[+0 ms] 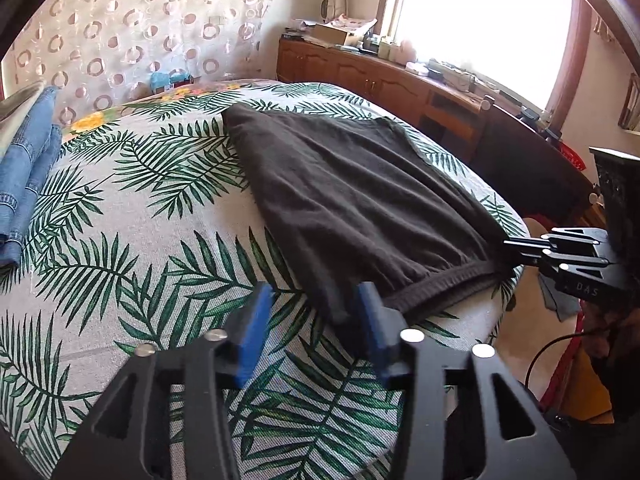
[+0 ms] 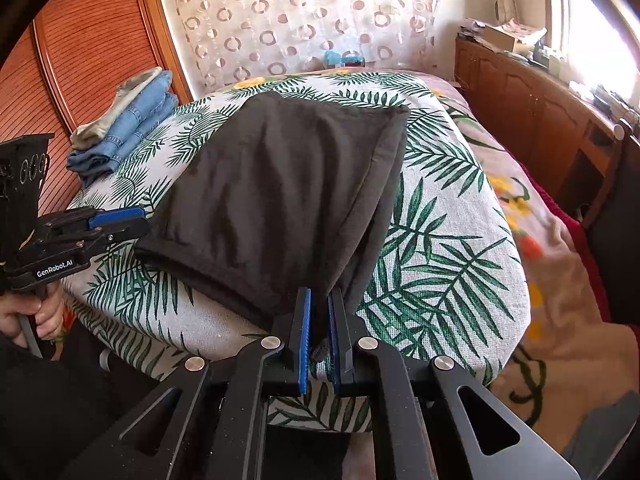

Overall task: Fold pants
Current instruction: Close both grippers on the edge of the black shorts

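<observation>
A bed with a leaf-printed grey cotton cover (image 2: 440, 216) carries the dark brown soft knit pants (image 2: 280, 184), folded flat at its middle with the waistband hanging near the front edge. A stack of folded blue denim jeans (image 2: 132, 128) sits at the bed's far left corner. The right gripper (image 2: 320, 320) is clamped on the waistband's right corner. The left gripper (image 1: 316, 312) has its blue pads spread around the left corner, not yet biting. This looks like the grasp before the next fold: close left, then lift both corners evenly
</observation>
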`<state>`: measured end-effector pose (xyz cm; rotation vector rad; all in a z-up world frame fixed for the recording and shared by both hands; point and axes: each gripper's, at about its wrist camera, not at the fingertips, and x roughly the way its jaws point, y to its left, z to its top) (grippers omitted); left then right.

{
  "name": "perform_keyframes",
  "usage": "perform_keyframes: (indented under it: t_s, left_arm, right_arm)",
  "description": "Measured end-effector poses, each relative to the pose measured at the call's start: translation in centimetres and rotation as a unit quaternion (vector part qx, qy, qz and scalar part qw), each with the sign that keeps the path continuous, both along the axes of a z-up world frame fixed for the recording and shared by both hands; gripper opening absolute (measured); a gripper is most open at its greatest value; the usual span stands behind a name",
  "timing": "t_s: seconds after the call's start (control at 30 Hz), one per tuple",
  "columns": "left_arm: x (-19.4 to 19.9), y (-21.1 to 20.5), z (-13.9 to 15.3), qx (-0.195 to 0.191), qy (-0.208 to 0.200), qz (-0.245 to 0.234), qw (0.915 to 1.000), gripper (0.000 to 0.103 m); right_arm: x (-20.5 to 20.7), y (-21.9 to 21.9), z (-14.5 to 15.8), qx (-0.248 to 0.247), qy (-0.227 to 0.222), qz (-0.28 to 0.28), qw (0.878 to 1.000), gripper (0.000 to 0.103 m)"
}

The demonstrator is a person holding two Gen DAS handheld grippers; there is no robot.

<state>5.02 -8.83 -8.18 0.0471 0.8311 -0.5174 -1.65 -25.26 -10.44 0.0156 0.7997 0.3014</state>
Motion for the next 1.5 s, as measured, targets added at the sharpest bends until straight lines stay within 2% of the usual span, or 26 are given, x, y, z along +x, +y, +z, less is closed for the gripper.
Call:
perform_keyframes:
  t_s: [0.13,0.23,0.27,0.4,0.53,0.67,0.83,0.97,1.07,1.23,1.47,1.5]
  left_arm:
    - [-0.1,-0.3,-0.3,-0.004,0.004,-0.002,1.0,0.053]
    - [-0.1,-0.6,-0.6,0.0,0.009,-0.007,0.9999,0.053]
    - [-0.1,-0.7,-0.6,0.002,0.005,-0.008,1.0,0.053]
    - [-0.1,-0.7,-0.6,0.004,0.003,-0.009,0.9999,0.053]
    - [-0.2,-0.7,-0.6,0.004,0.0,-0.008,1.0,0.053]
    - [-0.4,-0.7,-0.7,0.004,-0.003,-0.007,1.0,0.053]
    - [-0.4,-0.6,-0.7,0.002,-0.004,-0.006,1.0,0.053]
    - [-0.5,-0.7,-0.6,0.003,-0.004,-0.005,1.0,0.053]
    - [-0.6,-0.8,-0.6,-0.004,0.0,-0.009,0.9999,0.053]
    - [-1.0,-1.5,-0.5,-0.005,-0.002,-0.022,0.9997,0.043]
    - [-1.1,-1.8,-0.8,-0.009,0.002,-0.025,0.9996,0.042]
    - [-1.1,-1.8,-0.8,-0.009,0.002,-0.025,0.9996,0.039]
  right_arm:
    - [-0.1,0.7,-0.2,-0.022,-0.009,-0.002,1.0,0.009]
    - [0.1,1.0,-0.3,-0.043,-0.012,-0.017,0.999,0.024]
    - [0.3,1.0,-0.4,-0.049,-0.013,-0.023,0.998,0.025]
    - [0.7,1.2,-0.7,-0.04,-0.008,-0.027,0.999,0.025]
    - [0.9,0.9,-0.9,-0.033,-0.008,-0.042,0.999,0.036]
    - [0.5,1.4,-0.9,-0.037,-0.012,-0.049,0.998,0.038]
    - [0.5,1.6,-0.9,-0.036,-0.016,-0.05,0.998,0.038]
    - [0.4,1.7,-1.0,-0.034,-0.019,-0.037,0.999,0.022]
    - [0.3,1.6,-1.0,-0.028,-0.02,-0.024,0.999,0.014]
    - [0.2,1.2,-1.1,-0.024,-0.023,-0.021,0.999,0.013]
    - [0.1,1.1,-1.2,-0.014,-0.021,-0.022,0.999,0.014]
    - [0.1,1.1,-1.2,-0.015,-0.021,-0.021,0.999,0.014]
